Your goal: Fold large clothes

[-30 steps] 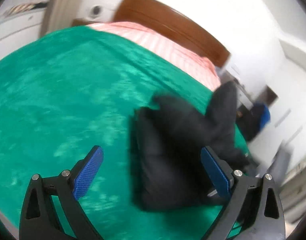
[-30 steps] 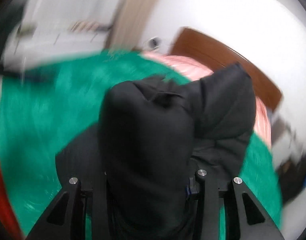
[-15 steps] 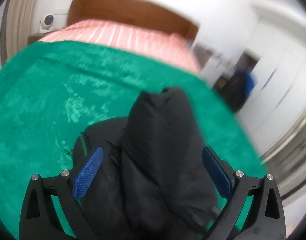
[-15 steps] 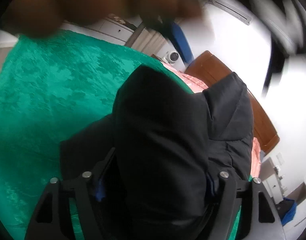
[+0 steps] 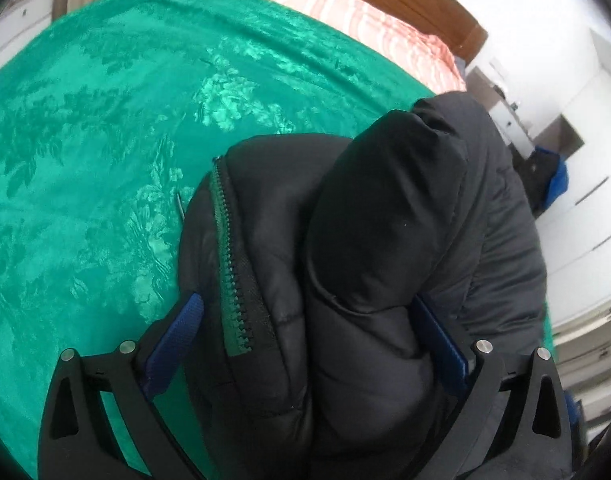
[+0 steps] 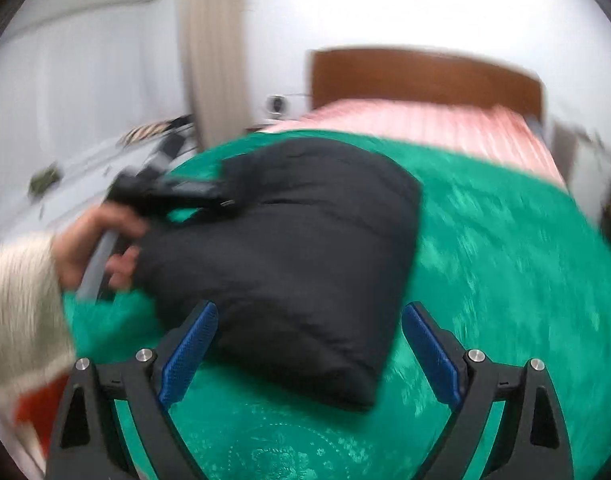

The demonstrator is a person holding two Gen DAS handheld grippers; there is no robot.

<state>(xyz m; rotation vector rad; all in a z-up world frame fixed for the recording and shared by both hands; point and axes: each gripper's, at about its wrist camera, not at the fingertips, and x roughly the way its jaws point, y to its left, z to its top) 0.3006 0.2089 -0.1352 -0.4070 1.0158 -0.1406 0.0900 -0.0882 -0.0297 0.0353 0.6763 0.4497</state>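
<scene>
Two grippers work one black padded jacket (image 6: 289, 256), bundled into a thick fold on the green patterned bedspread (image 5: 89, 152), so the folding looks late: I judge this the compacting or tidying stage. The right gripper (image 6: 309, 352) has just been opening; its blue pads stand wide, with only the jacket's near corner between them, not pressed. The left gripper (image 5: 313, 340) straddles the puffy roll and the green-edged zipper (image 5: 229, 264); its jaws are wide, the pad at 3 o'clock pushed into the fabric, the one at 9 o'clock beside it, so a true grip I cannot tell. Next, likely, the left must close firmly on the bulk, since padding springs back.
</scene>
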